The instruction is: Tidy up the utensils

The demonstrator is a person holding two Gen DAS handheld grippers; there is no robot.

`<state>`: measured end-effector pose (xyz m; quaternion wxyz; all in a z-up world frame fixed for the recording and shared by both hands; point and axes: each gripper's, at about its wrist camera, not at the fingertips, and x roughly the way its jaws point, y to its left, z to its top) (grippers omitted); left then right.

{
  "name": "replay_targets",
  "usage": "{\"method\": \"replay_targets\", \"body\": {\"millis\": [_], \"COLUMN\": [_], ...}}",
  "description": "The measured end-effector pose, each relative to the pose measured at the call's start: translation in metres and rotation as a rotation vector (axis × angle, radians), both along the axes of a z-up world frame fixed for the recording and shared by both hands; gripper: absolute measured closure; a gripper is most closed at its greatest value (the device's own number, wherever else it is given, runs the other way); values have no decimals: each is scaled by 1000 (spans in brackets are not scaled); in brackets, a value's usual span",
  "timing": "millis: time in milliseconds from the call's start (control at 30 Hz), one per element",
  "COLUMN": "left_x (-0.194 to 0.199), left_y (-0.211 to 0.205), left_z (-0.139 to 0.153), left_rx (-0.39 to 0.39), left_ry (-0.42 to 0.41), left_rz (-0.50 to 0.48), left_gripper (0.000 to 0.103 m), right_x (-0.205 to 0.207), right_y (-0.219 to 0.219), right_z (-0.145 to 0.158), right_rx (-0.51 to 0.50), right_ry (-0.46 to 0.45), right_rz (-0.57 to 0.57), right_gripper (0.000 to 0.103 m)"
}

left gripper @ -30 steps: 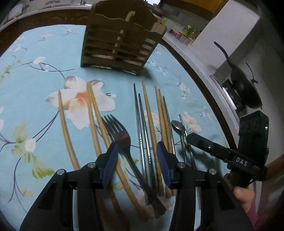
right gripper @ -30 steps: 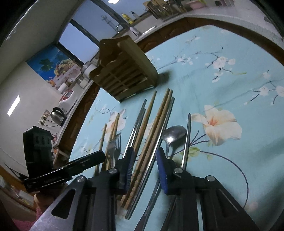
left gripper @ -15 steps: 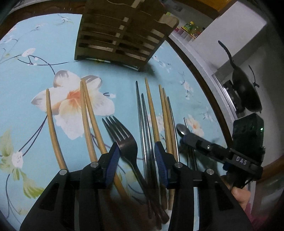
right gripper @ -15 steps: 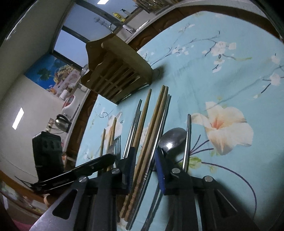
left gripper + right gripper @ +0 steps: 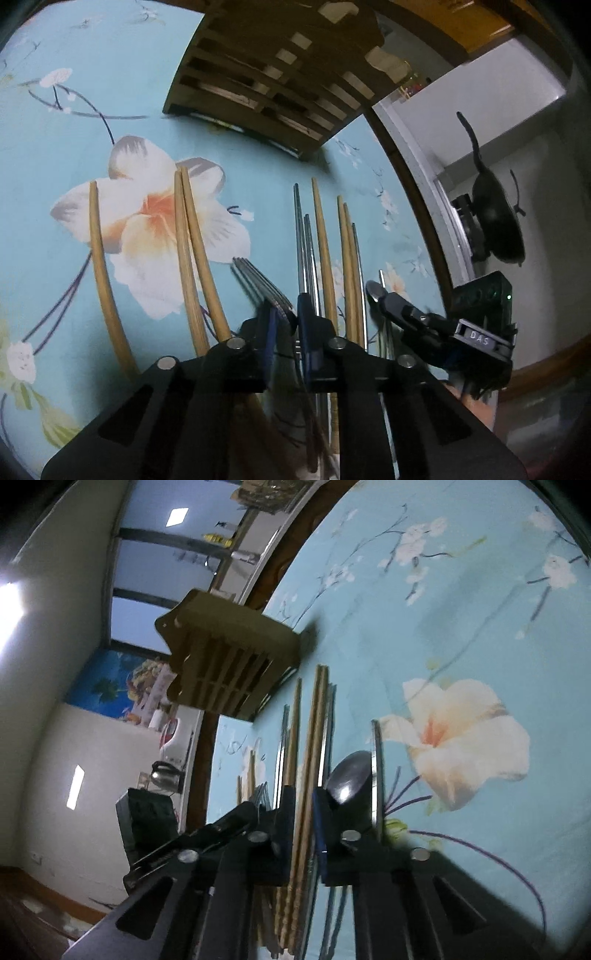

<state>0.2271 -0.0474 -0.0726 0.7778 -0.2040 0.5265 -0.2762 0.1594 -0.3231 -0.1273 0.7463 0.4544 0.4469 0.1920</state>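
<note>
On the floral blue surface (image 5: 110,110), starting at your far left in the left wrist view, you see one lone wooden chopstick (image 5: 101,273) lying lengthwise, then a pair of wooden chopsticks (image 5: 192,258) side by side across the large printed flower. Next comes the fork (image 5: 262,282), its tines pointing away from you and lifted at a slant. Your left gripper (image 5: 284,317) has its blue-padded fingers (image 5: 304,314) closing on the neck of the fork, with the fork between them. Just right of the fork lie two metal chopsticks (image 5: 304,240), then a single wooden chopstick (image 5: 323,243), then two more wooden chopsticks with a metal one against them (image 5: 349,258). Further right, the spoon (image 5: 373,290) lies beside a metal chopstick, partly hidden by your right gripper (image 5: 303,812), which enters that view from the right. The wooden utensil holder (image 5: 273,81) stands upright at the far end of the row, apart from the utensil tips. In the right wrist view, your right fingers (image 5: 319,823) are pinched on a bundle of wooden chopsticks (image 5: 314,746), which passes straight between the pads. The spoon bowl (image 5: 349,775) sits just right of the right pad, with a metal chopstick (image 5: 376,771) touching its right edge. The holder (image 5: 236,653) appears beyond the bundle's far tips.
</note>
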Motion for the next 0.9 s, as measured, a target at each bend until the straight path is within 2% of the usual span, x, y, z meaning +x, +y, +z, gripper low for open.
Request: {"method": "replay_targets", "body": {"millis": [167, 300, 400, 467, 533, 633, 767, 833, 900], "left_x": [-17, -36, -43, -47, -49, -51, -52, -53, -54], "left_y": [2, 2, 4, 11, 15, 21, 24, 25, 26], "left_z": [20, 50, 71, 78, 80, 80, 77, 78, 80], "left_rx": [-17, -9, -16, -24, -34, -50, -69, -68, -69], "left_ry": [-71, -166, -220, -236, -241, -242, -229, -229, -230], "left_rz": [-5, -14, -18, -11, 0, 19, 33, 35, 36], "left_gripper": [98, 100, 101, 101, 101, 101, 101, 101, 101], "right_x": [-9, -20, -24, -25, -18, -17, -21, -21, -17], "right_y": [5, 17, 23, 27, 28, 26, 18, 16, 15], "right_z": [24, 71, 103, 114, 110, 85, 44, 33, 24], "right_rx": [-96, -282, -353, -385, -383, -344, -314, -307, -277], "right_ry": [-81, -225, -313, -338, -282, -171, -57, -24, -7], "right_rz": [3, 34, 51, 64, 100, 104, 77, 65, 67], "right_gripper": [103, 103, 103, 103, 98, 87, 85, 84, 76]}}
